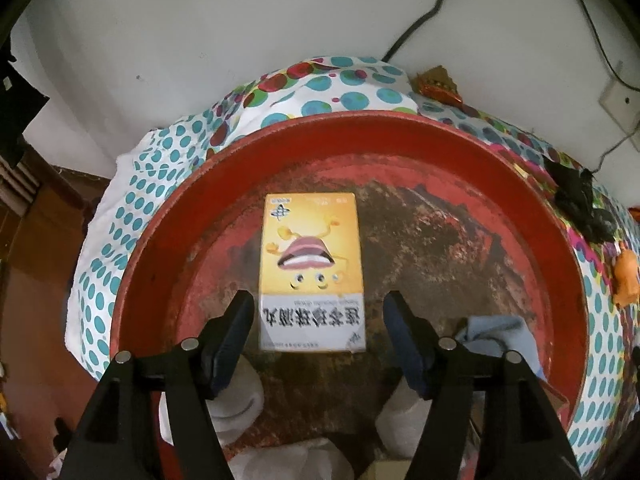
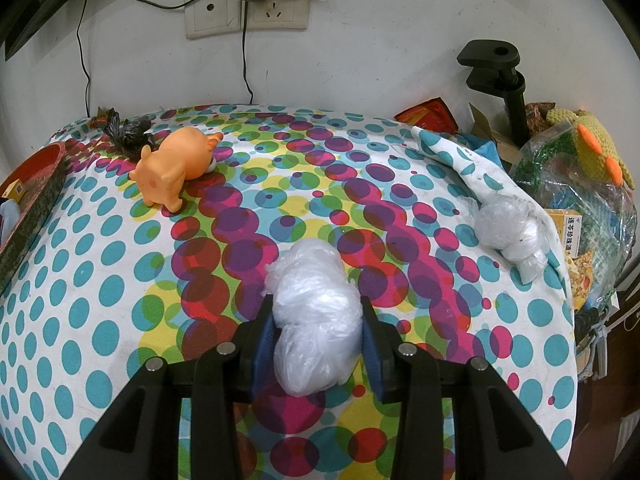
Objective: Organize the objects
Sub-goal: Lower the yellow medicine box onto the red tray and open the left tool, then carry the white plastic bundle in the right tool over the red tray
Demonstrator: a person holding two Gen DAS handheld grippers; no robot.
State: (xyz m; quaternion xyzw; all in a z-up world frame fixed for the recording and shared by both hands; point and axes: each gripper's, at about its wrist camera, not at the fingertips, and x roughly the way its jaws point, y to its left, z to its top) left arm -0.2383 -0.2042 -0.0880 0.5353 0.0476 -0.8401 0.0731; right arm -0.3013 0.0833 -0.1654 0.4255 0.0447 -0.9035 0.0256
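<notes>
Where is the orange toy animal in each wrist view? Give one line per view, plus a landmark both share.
Left wrist view: the orange toy animal sits at the far right edge, on the dotted cloth just outside the red tray.
Right wrist view: it lies upper left on the cloth, right of the tray's rim.
Shared landmark: the black crumpled thing beside the toy.

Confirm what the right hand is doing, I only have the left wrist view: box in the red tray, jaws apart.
Observer: Right gripper is shut on a wad of clear plastic bag over the dotted cloth.
Operator: Any more wads?
Observer: One, a second plastic wad at the cloth's right edge.
Operator: More boxes like mine?
Observer: A matching yellow box sits in the clutter beyond that edge.
</notes>
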